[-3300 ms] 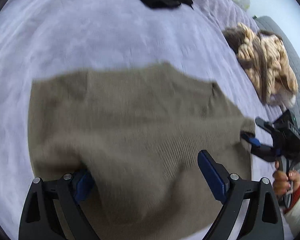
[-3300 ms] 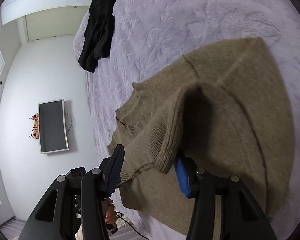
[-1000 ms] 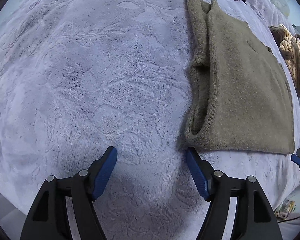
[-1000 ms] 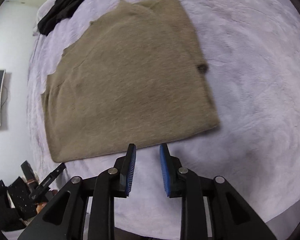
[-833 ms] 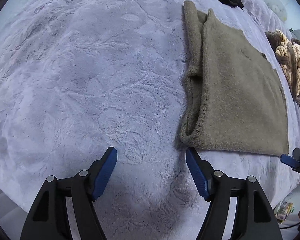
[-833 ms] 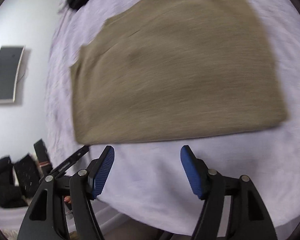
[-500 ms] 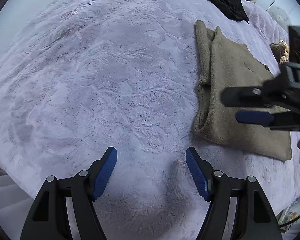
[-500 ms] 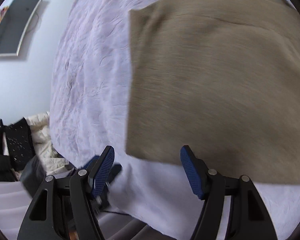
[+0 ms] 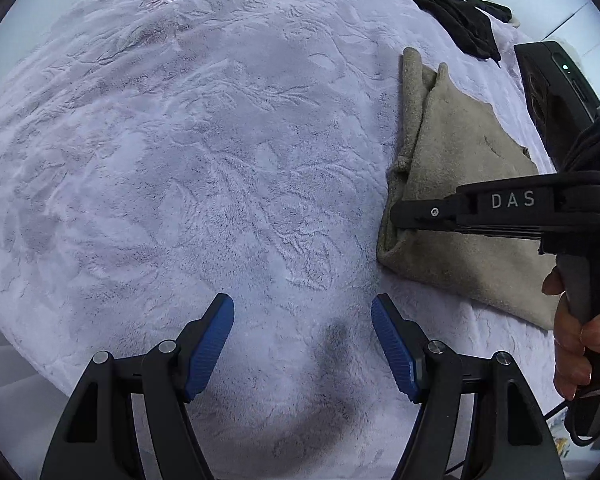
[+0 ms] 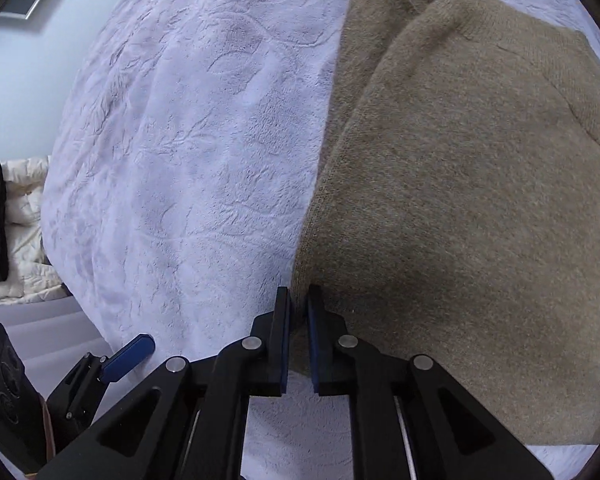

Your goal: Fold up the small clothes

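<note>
Your right gripper [image 10: 298, 312] is clenched on the near corner of the folded sweater [image 10: 480, 208], its two blue-padded fingers [image 10: 284, 332] pressed nearly together with a pinch of tan knit between them. Your left gripper [image 9: 302, 344] is released, jaws spread wide and holding nothing, hovering above bare bedspread [image 9: 180, 160] close to the bed's near edge.

No containers show in either view; the sweater lies straight on the bed. It is a soft, fuzzy tan knit folded into a rough rectangle, with a narrow underlayer peeking out along its left side and two small peaks at the far end. A faint seam runs diagonally across the top layer. Under it, the bedspread is a plush pale lavender fabric embossed with a leafy, veined pattern. At the bed's far edge lies a crumpled black garment [image 9: 440, 0].

From the left wrist camera, your right hand [image 9: 576, 344] wraps the black handle from below, fingers curled round it, and the right gripper reaches in level from the right, its tip at the sweater's near left corner. The black body carries the letters DAS. In the right wrist view, your left gripper's blue pad [image 10: 128, 356] shows low at the left, beyond the bed's edge and well apart from the sweater.
</note>
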Motion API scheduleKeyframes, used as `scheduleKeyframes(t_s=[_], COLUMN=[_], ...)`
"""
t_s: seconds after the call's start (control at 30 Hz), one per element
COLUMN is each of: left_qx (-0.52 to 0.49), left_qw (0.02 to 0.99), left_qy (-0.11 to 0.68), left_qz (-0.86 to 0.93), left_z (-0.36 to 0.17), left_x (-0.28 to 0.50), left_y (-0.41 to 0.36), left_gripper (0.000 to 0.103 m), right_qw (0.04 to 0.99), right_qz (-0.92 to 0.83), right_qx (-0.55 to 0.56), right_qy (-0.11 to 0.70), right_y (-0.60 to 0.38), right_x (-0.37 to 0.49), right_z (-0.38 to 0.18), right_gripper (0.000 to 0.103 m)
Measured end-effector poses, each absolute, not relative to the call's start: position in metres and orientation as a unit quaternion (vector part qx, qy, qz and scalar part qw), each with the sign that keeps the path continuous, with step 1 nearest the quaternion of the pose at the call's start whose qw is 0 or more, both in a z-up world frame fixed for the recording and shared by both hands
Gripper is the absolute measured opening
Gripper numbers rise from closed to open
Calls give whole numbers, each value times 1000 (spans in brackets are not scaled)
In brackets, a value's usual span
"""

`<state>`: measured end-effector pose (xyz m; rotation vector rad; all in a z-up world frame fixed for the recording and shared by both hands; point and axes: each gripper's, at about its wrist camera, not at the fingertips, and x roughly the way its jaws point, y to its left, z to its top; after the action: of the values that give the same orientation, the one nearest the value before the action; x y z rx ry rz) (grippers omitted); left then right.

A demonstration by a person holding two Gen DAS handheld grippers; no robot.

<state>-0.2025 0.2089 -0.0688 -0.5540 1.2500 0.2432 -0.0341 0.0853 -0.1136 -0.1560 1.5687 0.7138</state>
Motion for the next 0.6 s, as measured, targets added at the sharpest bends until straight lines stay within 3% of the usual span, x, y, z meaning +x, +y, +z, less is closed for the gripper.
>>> scheduleKeyframes(t_s=[0.6], left_qx=[-233], left_qw=[764], left_qy=[599], left_qz=[59], left_z=[-67], left_x=[-159], left_y=[163], left_gripper=[72], right_qw=[637], right_qz=[282], right_qx=[60], right_qy=[715], right_y=[-43], right_x=[-57], right_z=[-106], right_gripper=[14])
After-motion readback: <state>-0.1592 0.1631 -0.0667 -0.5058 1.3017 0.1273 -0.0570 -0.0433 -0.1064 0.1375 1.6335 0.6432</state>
